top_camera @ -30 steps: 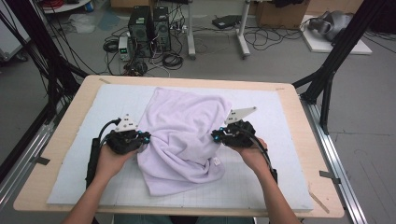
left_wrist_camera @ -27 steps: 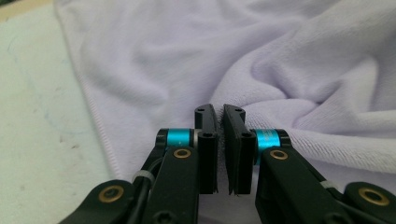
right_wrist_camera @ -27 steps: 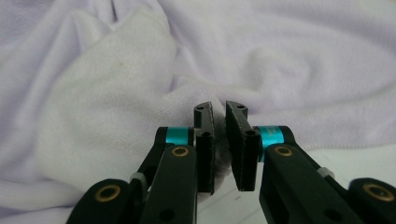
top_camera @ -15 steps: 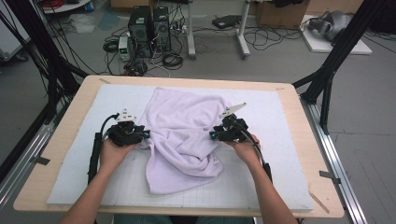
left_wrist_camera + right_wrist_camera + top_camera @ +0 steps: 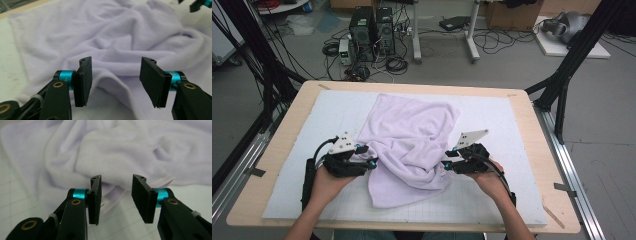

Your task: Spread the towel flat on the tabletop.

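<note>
A lilac towel lies rumpled in the middle of the white gridded mat. My left gripper sits at the towel's left edge and is open. Its jaws have just been opening, and a fold of the towel lies loose between and beyond the pads of the left gripper. My right gripper is at the towel's right edge, also open after just opening. In the right gripper view, the right gripper faces the towel's hem, and no pad presses on it.
The mat covers a wooden table with bare wood along its edges. Black frame posts stand at the left and right sides. Computer towers and cables lie on the floor beyond the far edge. The right gripper's jaws show far off in the left gripper view.
Both grippers have let go of the towel and their jaws have spread. Both hands have drawn back a little toward the near edge, and the towel has settled into folds.
</note>
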Demonstrator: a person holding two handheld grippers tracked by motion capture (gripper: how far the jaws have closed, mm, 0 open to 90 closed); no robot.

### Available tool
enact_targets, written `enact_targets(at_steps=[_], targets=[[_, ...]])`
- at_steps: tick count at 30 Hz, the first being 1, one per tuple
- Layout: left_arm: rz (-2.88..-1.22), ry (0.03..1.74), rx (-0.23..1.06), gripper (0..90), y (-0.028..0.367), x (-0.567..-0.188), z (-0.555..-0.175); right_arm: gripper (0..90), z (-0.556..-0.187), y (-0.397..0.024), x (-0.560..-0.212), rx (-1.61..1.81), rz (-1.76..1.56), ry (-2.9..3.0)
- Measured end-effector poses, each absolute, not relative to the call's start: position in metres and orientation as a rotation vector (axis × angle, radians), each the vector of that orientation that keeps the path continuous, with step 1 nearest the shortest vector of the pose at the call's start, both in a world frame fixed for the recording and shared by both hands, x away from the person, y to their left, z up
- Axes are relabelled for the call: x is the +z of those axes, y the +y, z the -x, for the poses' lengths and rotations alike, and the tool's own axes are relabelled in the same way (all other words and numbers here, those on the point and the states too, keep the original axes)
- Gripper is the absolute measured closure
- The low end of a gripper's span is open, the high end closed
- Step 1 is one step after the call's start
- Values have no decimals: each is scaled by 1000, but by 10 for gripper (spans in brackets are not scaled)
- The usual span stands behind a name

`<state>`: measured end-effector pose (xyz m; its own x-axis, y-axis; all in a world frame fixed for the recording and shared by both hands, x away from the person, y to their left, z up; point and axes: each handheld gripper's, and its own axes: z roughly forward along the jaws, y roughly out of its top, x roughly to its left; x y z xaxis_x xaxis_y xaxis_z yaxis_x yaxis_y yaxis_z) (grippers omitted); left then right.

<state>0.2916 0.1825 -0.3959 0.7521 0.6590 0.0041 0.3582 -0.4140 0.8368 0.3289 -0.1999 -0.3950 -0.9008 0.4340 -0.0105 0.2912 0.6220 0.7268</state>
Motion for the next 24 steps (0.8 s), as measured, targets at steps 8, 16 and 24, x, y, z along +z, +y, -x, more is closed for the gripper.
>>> enact_targets(at_steps=[8,16,24], targets=[[-2167,698,338,468,160,-428,-284,611,-319,-196,-422,1101,-567,2754],[-2220,697,340,628,165,-441,-282,658,-321,-190,-435,1039,-570,2797],[-2208,713,347,856,176,-438,-278,891,-317,-191,-431,1027,-559,2816]])
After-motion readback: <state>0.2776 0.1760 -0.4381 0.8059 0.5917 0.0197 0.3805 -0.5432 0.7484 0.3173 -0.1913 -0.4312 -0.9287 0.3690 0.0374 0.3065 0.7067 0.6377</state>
